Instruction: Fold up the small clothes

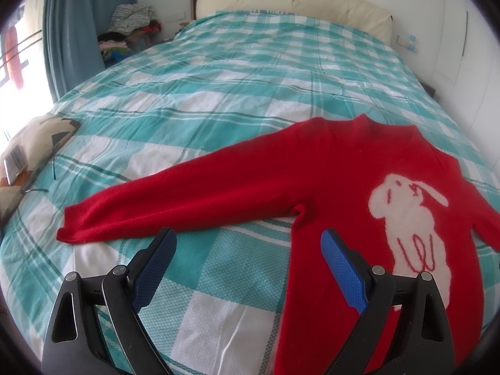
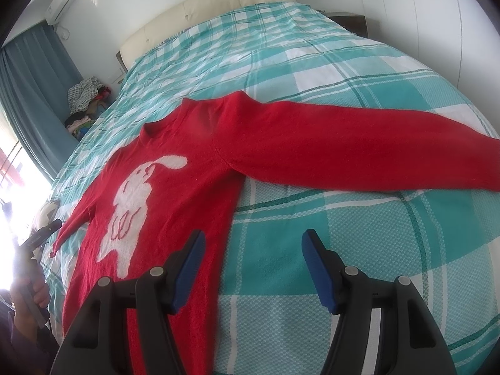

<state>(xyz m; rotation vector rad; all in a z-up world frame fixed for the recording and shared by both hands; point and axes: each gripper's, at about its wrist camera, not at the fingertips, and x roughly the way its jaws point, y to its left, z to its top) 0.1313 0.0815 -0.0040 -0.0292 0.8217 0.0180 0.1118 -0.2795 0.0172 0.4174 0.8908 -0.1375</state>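
Lying flat beyond both open grippers (image 1: 248,247) (image 2: 253,247): red sweater (image 1: 281,172).

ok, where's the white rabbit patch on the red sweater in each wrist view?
Left wrist: white rabbit patch at right of frame, on the red sweater, right of the open left tool.
Right wrist: rabbit at left of centre, up-left of the open right tool.
Shared landmark: cream headboard at the bed's far end.

**Around the bed**

A teal-and-white checked bedspread (image 1: 218,100) is spread over the bed. A cream padded headboard (image 1: 297,3) is set at its far end, blue curtains (image 1: 72,15) and piled clothes (image 1: 131,28) beside it, a patterned cushion (image 1: 37,143) at its edge.
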